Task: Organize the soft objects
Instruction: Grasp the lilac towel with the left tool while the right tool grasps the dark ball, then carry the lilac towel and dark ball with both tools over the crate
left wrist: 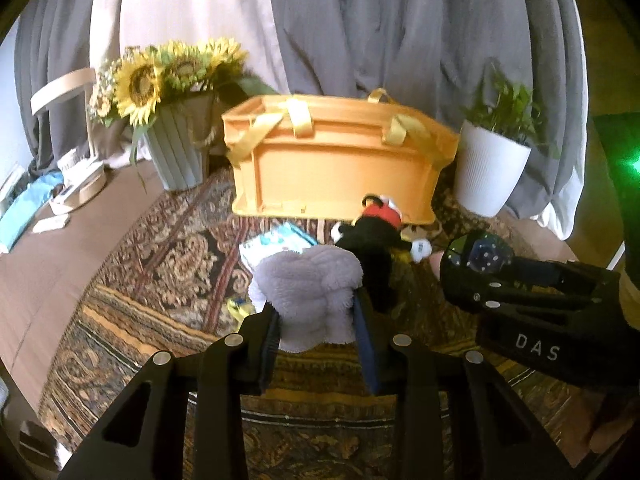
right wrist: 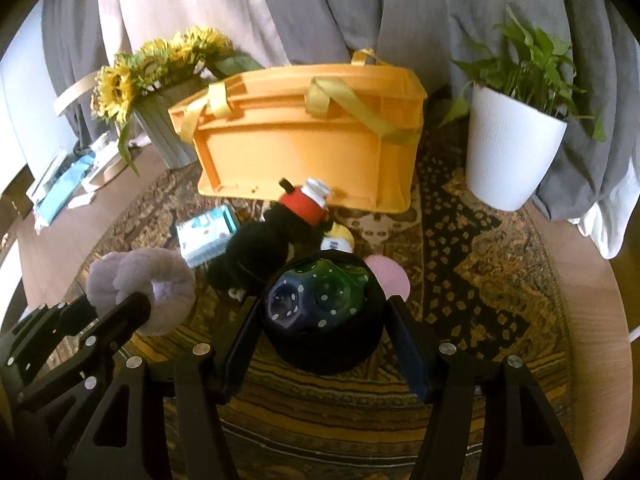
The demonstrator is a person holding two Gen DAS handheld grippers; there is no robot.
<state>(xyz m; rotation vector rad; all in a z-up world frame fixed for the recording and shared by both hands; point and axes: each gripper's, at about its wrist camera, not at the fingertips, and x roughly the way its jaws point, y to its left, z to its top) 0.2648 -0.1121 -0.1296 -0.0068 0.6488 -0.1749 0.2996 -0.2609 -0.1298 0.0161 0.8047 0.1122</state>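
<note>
My left gripper (left wrist: 316,312) is shut on a fluffy grey-lilac cloth (left wrist: 308,284), held above the rug; it also shows in the right wrist view (right wrist: 140,284). My right gripper (right wrist: 320,312) is shut on a round black soft object with a dark dotted face (right wrist: 324,312), also visible in the left wrist view (left wrist: 476,260). A black mouse plush with red shorts (right wrist: 276,236) lies on the rug in front of the orange basket (right wrist: 304,148) with yellow straps; both show in the left wrist view, the plush (left wrist: 376,236) and the basket (left wrist: 340,160).
A patterned rug (right wrist: 480,248) covers the round table. A sunflower vase (left wrist: 176,120) stands at the back left, a white potted plant (right wrist: 516,136) at the back right. A blue-white packet (right wrist: 208,232) lies by the plush. Grey curtains hang behind. Clutter lies far left.
</note>
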